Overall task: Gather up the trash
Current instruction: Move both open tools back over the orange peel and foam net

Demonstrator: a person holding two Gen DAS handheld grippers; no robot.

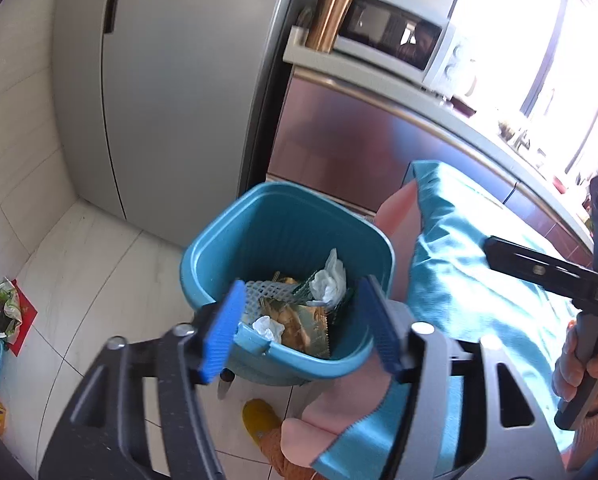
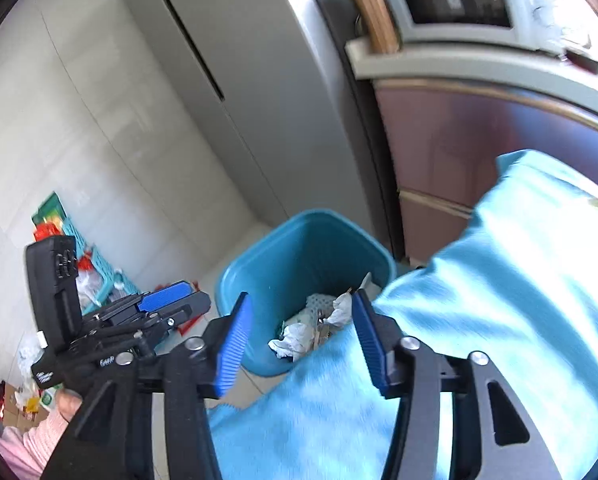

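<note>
A tall grey double-door refrigerator (image 1: 139,92) stands against the white tiled wall, and beside it runs a glossy maroon cabinet (image 1: 339,140) topped by a pale counter that carries a white microwave oven (image 1: 395,40) and a copper-coloured cylindrical canister (image 1: 331,16). A bright turquoise cloth (image 2: 479,320) covers a raised surface at the right, with a pink layer showing beneath its edge in the left wrist view.

On the pale floor tiles, just beside that cloth, sits the teal plastic wastebasket with a rounded square rim (image 1: 203,264). It holds crumpled white tissues (image 1: 331,284), a piece of white foam netting (image 1: 267,292) and a shiny gold-green wrapper (image 1: 303,328), all lying at the bottom. Against the wall, well apart from the basket, a small turquoise lattice crate (image 2: 99,264) stands among scattered red, green and white packaging.

The left gripper (image 1: 301,324) hangs over the near rim of the wastebasket, its blue ribbed pads (image 1: 223,328) spread wide with nothing between them. The right gripper (image 2: 299,344) is likewise spread wide and empty, poised above the edge of the cloth and the basket; its right pad lies close to the cloth, though contact cannot be told. A yellow slipper (image 1: 259,416) shows on the floor below the basket.
</note>
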